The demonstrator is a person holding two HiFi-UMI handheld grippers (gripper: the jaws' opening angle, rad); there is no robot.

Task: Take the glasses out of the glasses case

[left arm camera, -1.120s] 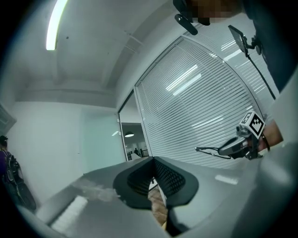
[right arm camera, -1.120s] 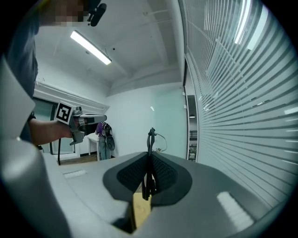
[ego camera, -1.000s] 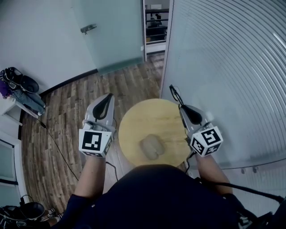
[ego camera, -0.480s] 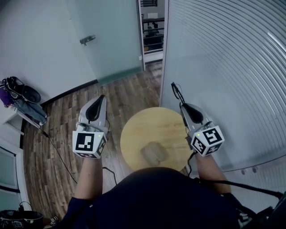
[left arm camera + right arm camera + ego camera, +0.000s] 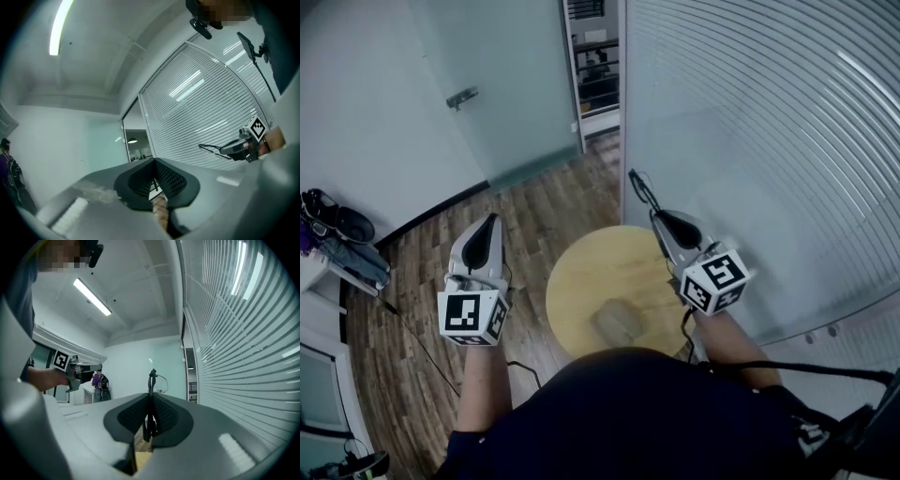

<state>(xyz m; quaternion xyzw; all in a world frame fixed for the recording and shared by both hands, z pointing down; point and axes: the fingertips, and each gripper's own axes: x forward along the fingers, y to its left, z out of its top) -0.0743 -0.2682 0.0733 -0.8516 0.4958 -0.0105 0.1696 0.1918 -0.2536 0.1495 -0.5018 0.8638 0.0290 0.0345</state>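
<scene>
Being pinched in the right gripper (image 5: 655, 216), the glasses (image 5: 638, 187) are already removed from the glasses case (image 5: 619, 322). The left gripper (image 5: 493, 218) is closed, empty.

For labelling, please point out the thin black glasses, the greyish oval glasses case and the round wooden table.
Thin black glasses (image 5: 150, 425), right gripper view, frame between jaws
Greyish oval glasses case (image 5: 619, 322), head view, top middle
Round wooden table (image 5: 600, 272), head view, bare top
</scene>
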